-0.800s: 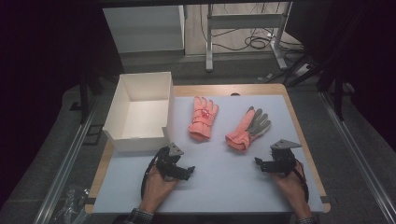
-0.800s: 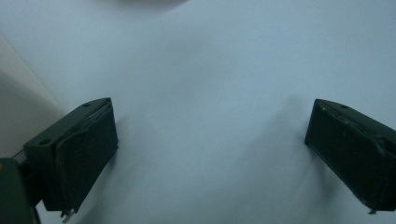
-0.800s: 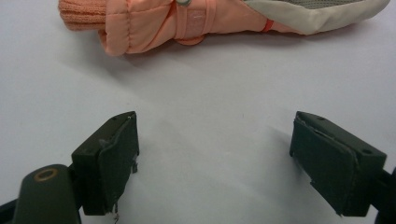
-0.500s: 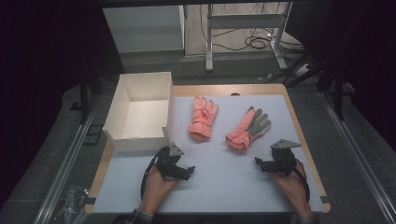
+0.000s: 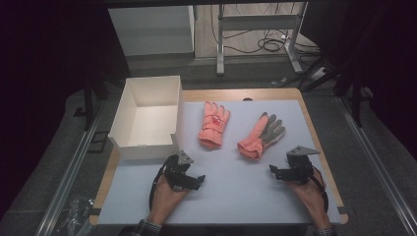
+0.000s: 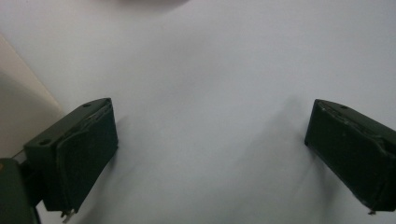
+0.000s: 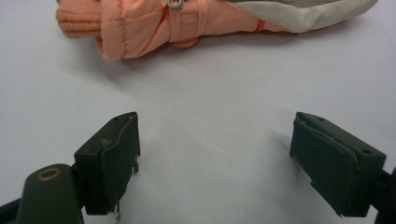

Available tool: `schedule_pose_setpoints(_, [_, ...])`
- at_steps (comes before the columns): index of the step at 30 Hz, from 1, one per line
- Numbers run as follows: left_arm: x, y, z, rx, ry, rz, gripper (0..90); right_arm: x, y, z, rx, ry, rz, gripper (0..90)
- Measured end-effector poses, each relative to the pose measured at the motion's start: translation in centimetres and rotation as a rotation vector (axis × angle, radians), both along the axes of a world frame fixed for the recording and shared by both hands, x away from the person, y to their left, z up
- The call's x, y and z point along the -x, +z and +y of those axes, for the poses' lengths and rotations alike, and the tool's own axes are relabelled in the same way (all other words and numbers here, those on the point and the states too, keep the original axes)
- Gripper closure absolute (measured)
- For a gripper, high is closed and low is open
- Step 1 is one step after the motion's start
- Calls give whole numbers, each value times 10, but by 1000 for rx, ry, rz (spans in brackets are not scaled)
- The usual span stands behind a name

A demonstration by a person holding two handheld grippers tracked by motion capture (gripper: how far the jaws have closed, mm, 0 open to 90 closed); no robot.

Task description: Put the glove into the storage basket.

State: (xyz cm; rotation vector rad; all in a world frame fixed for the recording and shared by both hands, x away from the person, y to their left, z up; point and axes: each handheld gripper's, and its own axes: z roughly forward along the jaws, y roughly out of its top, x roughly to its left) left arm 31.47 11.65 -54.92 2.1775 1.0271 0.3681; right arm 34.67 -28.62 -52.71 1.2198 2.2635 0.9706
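Two salmon-pink gloves lie flat on the white table mat. One glove (image 5: 213, 125) lies back up at the middle. The other glove (image 5: 260, 135), with a grey palm, lies to its right and appears close up in the right gripper view (image 7: 187, 21). My left gripper (image 5: 195, 180) rests low on the mat near the box, jaws open and empty (image 6: 210, 149). My right gripper (image 5: 275, 171) sits below the grey-palmed glove, apart from its cuff, jaws wide open with nothing between them (image 7: 215, 158).
An open white cardboard box (image 5: 129, 142) stands at the left of the mat, empty, close to my left gripper. The wooden table edge (image 5: 324, 147) frames the mat. Metal rails run along both sides of the table, with table legs and cables behind.
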Motion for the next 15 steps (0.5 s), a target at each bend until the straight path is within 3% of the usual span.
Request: schedule_pose_setpoints(15, [0, 0, 0, 1, 0, 0, 27, -2, 11, 1, -13, 5, -15, 169])
